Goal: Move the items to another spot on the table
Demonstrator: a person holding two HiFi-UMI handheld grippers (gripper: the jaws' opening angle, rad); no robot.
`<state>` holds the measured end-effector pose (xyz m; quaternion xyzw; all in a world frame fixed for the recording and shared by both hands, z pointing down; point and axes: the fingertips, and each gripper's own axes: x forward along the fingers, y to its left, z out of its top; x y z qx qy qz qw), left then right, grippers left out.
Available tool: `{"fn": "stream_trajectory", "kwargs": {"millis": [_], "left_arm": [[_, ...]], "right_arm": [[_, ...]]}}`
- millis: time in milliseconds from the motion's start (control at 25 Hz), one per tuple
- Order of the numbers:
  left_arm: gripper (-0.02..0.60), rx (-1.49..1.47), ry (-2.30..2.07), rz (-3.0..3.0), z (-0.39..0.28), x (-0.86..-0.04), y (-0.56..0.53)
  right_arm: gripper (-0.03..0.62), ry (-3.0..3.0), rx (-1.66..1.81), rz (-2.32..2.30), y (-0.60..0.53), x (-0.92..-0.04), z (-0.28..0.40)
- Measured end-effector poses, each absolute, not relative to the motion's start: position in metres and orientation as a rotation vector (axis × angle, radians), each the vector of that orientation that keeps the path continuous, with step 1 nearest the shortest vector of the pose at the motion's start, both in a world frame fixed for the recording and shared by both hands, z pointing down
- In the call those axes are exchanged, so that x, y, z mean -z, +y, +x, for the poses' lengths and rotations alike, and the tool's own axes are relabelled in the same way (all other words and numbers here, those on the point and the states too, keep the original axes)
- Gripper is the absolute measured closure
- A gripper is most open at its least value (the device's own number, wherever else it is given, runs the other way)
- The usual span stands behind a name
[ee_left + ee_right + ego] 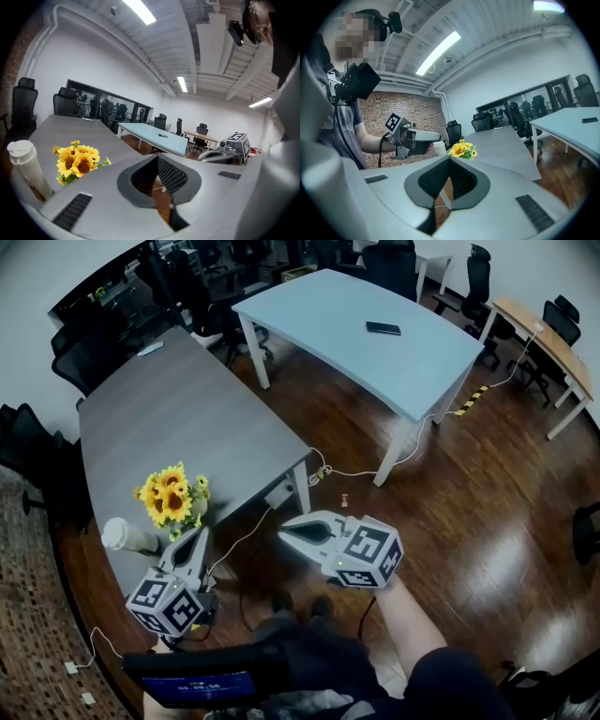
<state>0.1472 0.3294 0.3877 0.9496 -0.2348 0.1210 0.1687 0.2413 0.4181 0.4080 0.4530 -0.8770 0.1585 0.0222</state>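
Closest in, dark screen [192, 682] at the chest. Just beyond it, left tongs [195, 538]: clenched, nothing between, tips aimed at the sunflowers [173, 493] from just on their near side, over the counter [187, 399] edge. Then right tongs [289, 532]: likewise clenched and empty, well to the right of the sunflowers, off the counter and over the floor [469, 521], pointed back toward them.

Standing upright near the counter's near end, the sunflowers. Just left of the sunflowers and a little nearer, a white lidded cup [127, 535], also upright, not touching them. No contact between either tongs and either item.

Progress, as a judgement: nothing in hand, nothing in transit. Both items close together at one end, with a long bare stretch of counter beyond the sunflowers. No telling from this alone whether start or finish. If the start, all left to do: unclench, close on sunflowers or cup, carry somewhere beyond the sunflowers' present place, then repeat for the other. Tall, narrow cup, likely easy to tip.
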Motion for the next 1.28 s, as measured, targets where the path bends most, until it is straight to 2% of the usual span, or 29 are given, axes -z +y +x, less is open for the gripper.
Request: {"fn": "stream_trajectory", "kwargs": {"millis": [280,800,1080,1280], "left_arm": [[0.581,-0.338,-0.576,2.663,0.154,-0.397,0.32],[0.58,-0.105,-0.31,2.632,0.134,-0.367,0.296],[0.58,-0.102,-0.138,2.602,0.177,-0.372,0.315],[0.58,-0.155,-0.06,2.679,0.219,-0.36,0.337]], "right_arm": [[0.612,-2.721,-0.486,1.377,0.402,-0.4,0.22],[0.614,-2.853,-0.512,1.452,0.371,-0.353,0.167],[0.614,-2.953,-0.63,1.665,0.399,-0.33,0.205],[0.614,-2.97,-0.501,1.808,0.431,-0.301,0.242]]}}
